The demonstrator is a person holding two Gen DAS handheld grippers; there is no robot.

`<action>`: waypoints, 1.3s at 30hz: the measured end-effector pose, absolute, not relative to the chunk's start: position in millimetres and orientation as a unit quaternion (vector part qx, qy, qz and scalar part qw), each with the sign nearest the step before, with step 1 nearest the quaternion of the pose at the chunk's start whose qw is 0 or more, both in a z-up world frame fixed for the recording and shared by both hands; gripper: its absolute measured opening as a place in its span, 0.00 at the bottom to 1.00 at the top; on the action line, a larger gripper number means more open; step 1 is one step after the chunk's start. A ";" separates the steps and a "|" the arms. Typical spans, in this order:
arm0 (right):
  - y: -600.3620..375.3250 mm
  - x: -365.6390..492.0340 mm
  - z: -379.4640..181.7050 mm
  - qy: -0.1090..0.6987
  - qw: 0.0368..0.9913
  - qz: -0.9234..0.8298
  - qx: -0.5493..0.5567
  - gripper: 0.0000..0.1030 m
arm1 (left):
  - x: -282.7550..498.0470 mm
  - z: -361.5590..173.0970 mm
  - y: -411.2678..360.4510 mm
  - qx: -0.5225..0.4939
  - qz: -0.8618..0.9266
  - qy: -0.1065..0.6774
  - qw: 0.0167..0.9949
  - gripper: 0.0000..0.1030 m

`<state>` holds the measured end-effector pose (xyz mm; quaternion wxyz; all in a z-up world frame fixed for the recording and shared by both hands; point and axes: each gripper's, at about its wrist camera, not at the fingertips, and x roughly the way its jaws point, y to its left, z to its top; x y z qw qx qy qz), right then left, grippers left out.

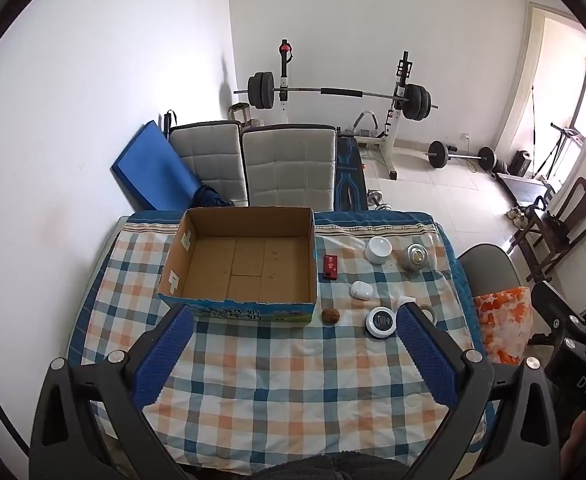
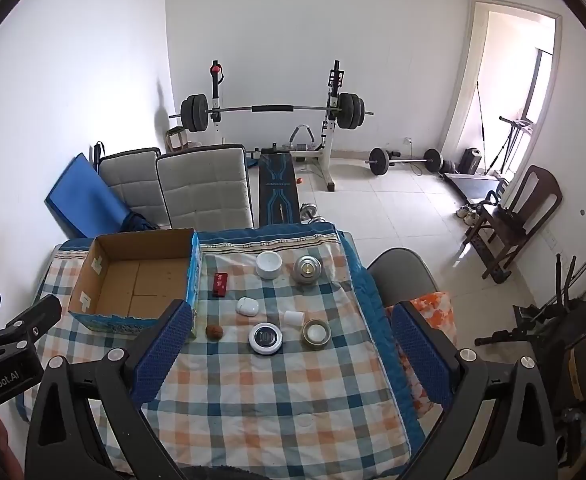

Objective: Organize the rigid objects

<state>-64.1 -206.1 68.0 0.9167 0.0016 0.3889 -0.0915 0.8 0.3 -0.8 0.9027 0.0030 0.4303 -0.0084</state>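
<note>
While both claws hang wide and empty, the walnut (image 2: 214, 331) lies just beyond the right claw (image 2: 293, 354)

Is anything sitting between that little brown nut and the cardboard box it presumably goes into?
Nothing visible. The walnut lies on the cloth just off the near right corner of the empty cardboard box; only the box's own wall separates them. Both hand-held grippers hang open above the table.
</note>
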 end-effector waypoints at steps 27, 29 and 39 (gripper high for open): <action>-201.7 -65.8 71.5 0.385 0.917 -0.103 -0.007 0.99 | -3.1 10.0 -1.6 0.002 -0.003 0.415 0.910 1.00; -204.5 -66.5 71.9 0.385 0.917 -0.102 -0.004 0.99 | -3.9 10.2 -1.5 0.002 -0.005 0.415 0.910 1.00; -206.1 -67.7 68.9 0.387 0.916 -0.104 -0.005 0.99 | -6.5 9.6 -2.9 -0.003 -0.006 0.420 0.908 1.00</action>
